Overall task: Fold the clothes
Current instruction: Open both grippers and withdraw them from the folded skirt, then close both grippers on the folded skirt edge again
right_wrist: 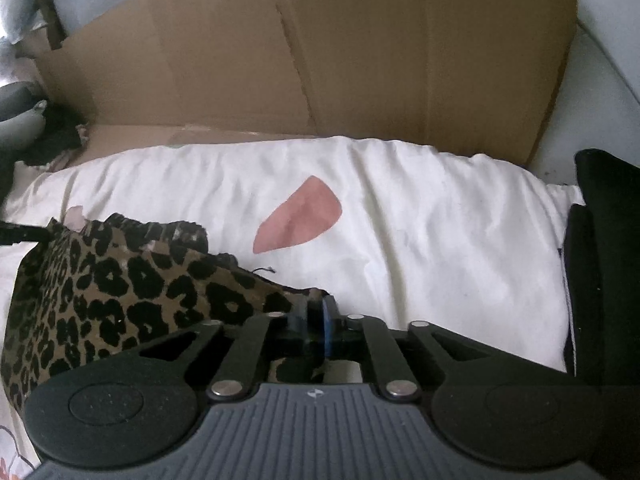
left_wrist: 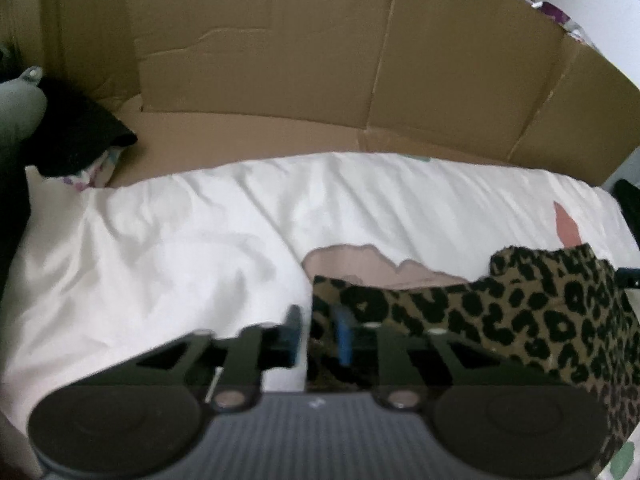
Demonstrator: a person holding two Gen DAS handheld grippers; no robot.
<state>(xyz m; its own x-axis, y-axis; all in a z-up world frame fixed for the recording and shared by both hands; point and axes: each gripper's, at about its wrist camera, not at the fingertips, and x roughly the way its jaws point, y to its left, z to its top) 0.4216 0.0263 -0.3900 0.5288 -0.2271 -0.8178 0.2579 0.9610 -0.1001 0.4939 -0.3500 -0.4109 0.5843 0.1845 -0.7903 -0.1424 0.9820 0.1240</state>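
A leopard-print cloth (left_wrist: 500,320) lies bunched on the white bed sheet (left_wrist: 180,248), its top edge raised in a band. My left gripper (left_wrist: 318,332) is at the cloth's left edge. Its fingers stand apart, with that edge in the gap and a strip of white sheet showing beside the left finger. In the right wrist view the same cloth (right_wrist: 120,296) sits at the left. My right gripper (right_wrist: 315,320) is at its right corner, with a narrow gap between the blue-padded fingers (right_wrist: 329,320) and the corner in it. The cloth hides the lower part of both gaps.
Brown cardboard walls (left_wrist: 280,60) stand behind the bed. A dark garment (left_wrist: 76,136) lies at the far left on the cardboard, and a black object (right_wrist: 600,260) stands at the bed's right edge. The sheet carries a pink print (right_wrist: 300,212).
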